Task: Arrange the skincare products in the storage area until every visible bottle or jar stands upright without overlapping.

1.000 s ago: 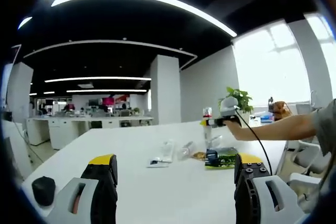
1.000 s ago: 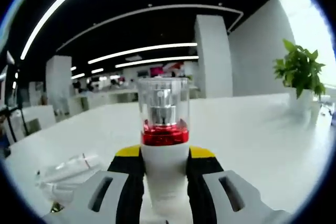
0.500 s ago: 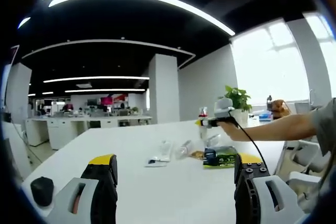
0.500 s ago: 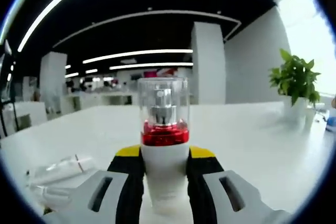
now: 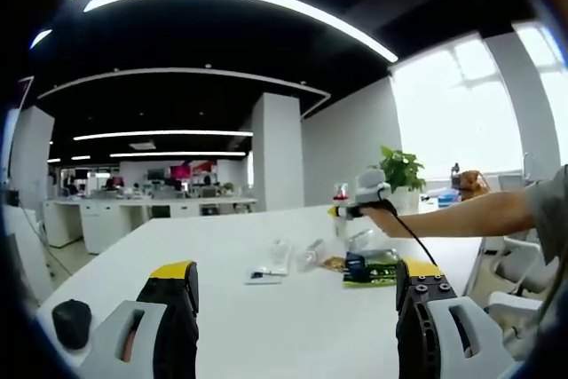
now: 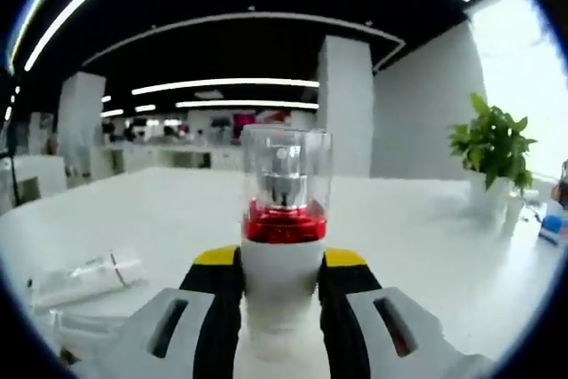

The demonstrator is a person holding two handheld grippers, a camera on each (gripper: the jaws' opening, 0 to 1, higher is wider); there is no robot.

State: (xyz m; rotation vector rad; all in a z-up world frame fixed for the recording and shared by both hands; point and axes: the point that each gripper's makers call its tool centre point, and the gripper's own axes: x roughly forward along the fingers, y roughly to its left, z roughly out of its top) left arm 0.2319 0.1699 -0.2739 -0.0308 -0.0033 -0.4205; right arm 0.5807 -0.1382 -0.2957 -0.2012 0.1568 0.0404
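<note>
Right gripper view: we clamp our right gripper (image 6: 280, 286) fingers on the upright pump bottle (image 6: 284, 246) to stand it, while the left gripper (image 5: 293, 321) fingers gape empty over the bench (image 5: 266, 326).

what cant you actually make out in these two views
- Base of the white bottle with red collar and clear cap: right gripper view, hidden between the right gripper fingers, so whether it touches the white table is unclear.
- Small items by the green packet: left gripper view, too small to identify.
- Clear plastic tubes: right gripper view, blurred near the edge.
- Black object: left gripper view, dim.
</note>
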